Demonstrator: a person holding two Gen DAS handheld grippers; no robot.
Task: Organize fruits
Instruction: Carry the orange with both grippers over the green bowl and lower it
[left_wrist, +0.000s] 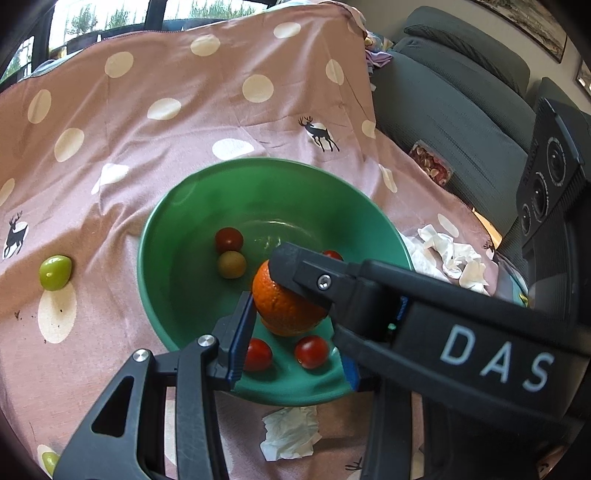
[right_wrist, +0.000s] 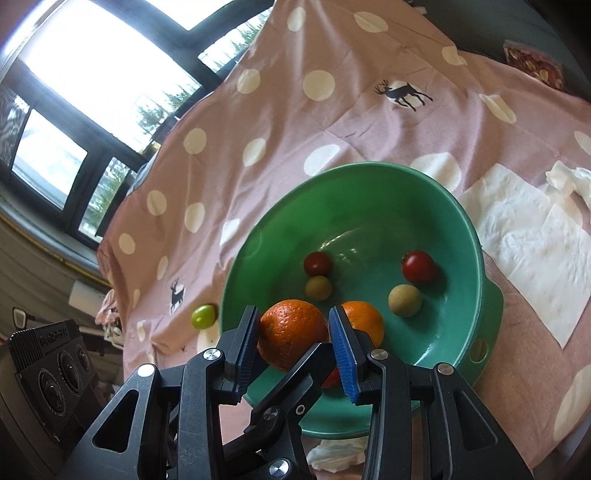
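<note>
right gripper (right_wrist: 293, 338): fingers clamped on an orange (right_wrist: 291, 338), one blue pad on each side, held over the near rim of the green bowl (right_wrist: 476, 236). in the left wrist view this same gripper crosses the frame and covers the right part of the bowl.
left gripper (left_wrist: 295, 354): fingers apart, one each side of the bowl's near edge; the right finger is mostly hidden behind the other gripper's body, only a blue pad tip (left_wrist: 351, 371) showing.
second orange (right_wrist: 365, 323): in the bowl, half hidden behind the right finger.
cherry tomatoes: two at the far side (right_wrist: 317, 263) (right_wrist: 418, 266); two near the front rim (left_wrist: 257, 354) (left_wrist: 312, 351).
pale round fruits (right_wrist: 318, 287) (right_wrist: 405, 300): inside the bowl, kind hard to tell.
green fruit (left_wrist: 55, 272): on the pink spotted cloth (left_wrist: 155, 155), left of the bowl, apart from it; open cloth lies beyond.
another green fruit (left_wrist: 50, 461): cut off at the frame's lower left.
paper towels (right_wrist: 528, 243): right of the bowl.
crumpled tissue (left_wrist: 290, 432): in front of the bowl.
</note>
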